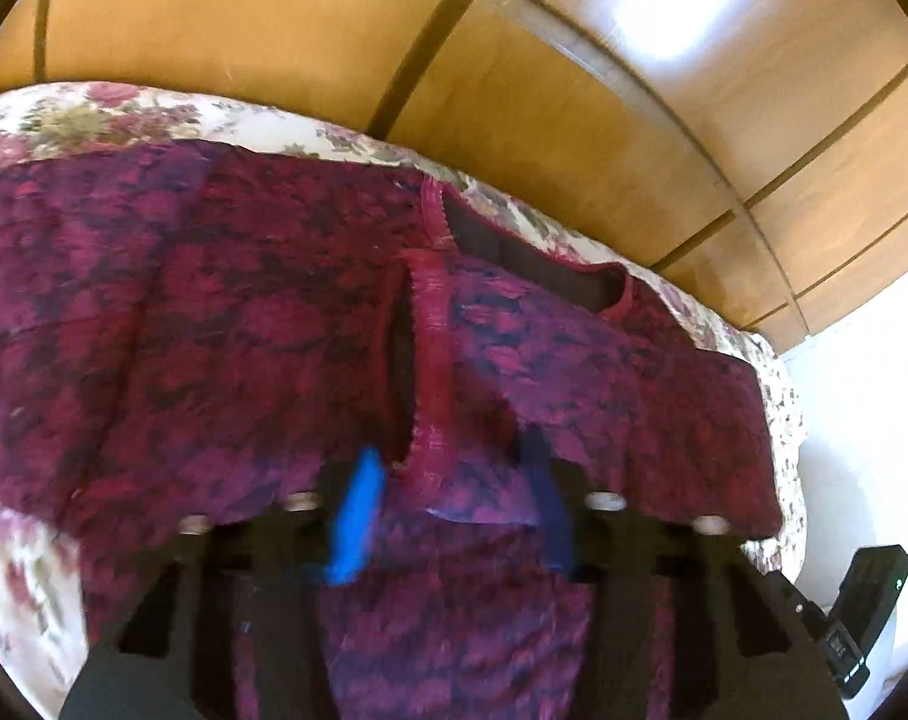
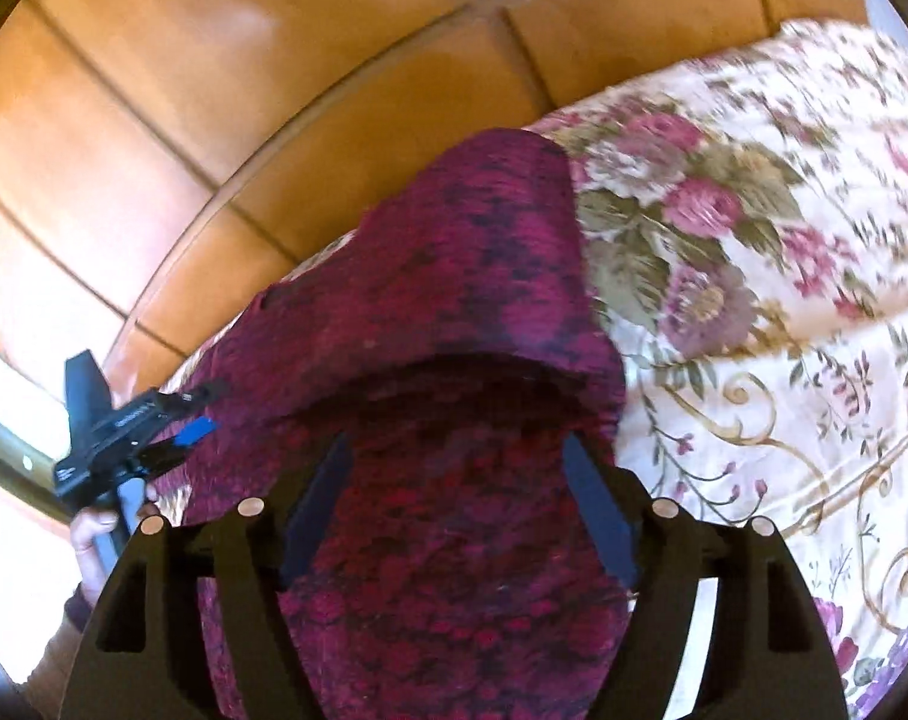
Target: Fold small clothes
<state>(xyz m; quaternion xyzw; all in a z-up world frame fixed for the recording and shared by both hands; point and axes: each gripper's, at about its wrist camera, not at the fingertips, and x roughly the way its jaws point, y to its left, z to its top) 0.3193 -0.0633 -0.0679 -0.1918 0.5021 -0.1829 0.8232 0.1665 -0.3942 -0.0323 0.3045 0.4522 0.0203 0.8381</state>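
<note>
Flowery cream bedsheet (image 2: 754, 312) covers the bed, with shiny brown wooden panels (image 1: 274, 30) behind it. Left gripper (image 1: 448, 510) has its blue fingers nearly together, pinching the pink neck trim of the dark red patterned cloth top (image 1: 214, 312). Right gripper (image 2: 460, 510) has its jaws spread wide, with a fold of the top lying loose between them. Beyond the left jaws the top stretches sideways across the bed, neck hole pointing toward the panels.
</note>
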